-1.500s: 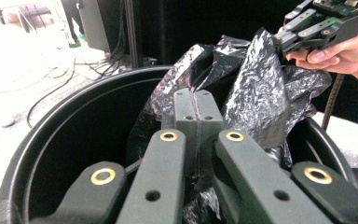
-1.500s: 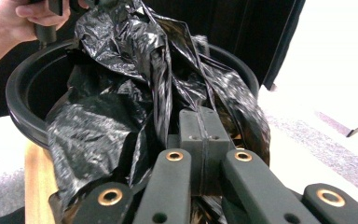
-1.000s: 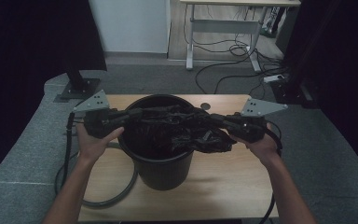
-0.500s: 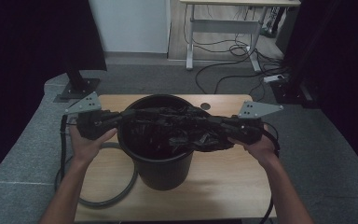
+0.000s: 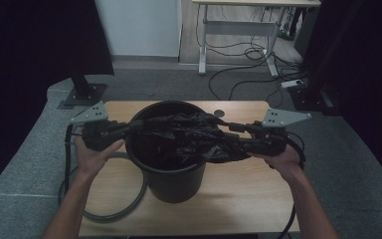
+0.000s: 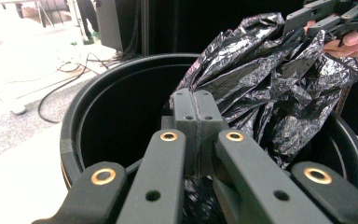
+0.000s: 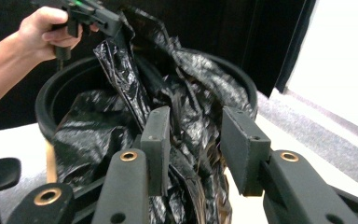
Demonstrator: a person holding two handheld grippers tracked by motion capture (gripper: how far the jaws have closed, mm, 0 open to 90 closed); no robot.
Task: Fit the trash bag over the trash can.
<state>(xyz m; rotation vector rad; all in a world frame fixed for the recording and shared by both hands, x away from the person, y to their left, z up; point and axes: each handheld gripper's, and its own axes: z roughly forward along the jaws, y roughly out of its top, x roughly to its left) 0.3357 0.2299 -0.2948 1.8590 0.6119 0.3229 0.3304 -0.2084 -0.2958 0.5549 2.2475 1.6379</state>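
Note:
A black bucket (image 5: 171, 174) stands on the wooden table (image 5: 238, 199). A crumpled black plastic bag (image 5: 189, 137) is stretched above its mouth between my two grippers. My left gripper (image 5: 137, 127) comes in from the left, and in the left gripper view it (image 6: 196, 105) is shut on an edge of the bag (image 6: 270, 79) over the bucket (image 6: 116, 107). My right gripper (image 5: 231, 137) reaches in from the right. Its jaws have just been opening: in the right gripper view they (image 7: 196, 135) stand apart, with bag film (image 7: 186, 79) between them and unpressed.
A thick grey cable (image 5: 129, 199) loops on the table left of the bucket. Grey carpet (image 5: 25, 169) surrounds the table. A black stand base (image 5: 82, 94) sits at the far left, with a desk frame and floor cables (image 5: 248, 64) behind.
My left gripper has edged slightly to the left. The bag stays stretched over the bucket, and both hands keep much the same place.

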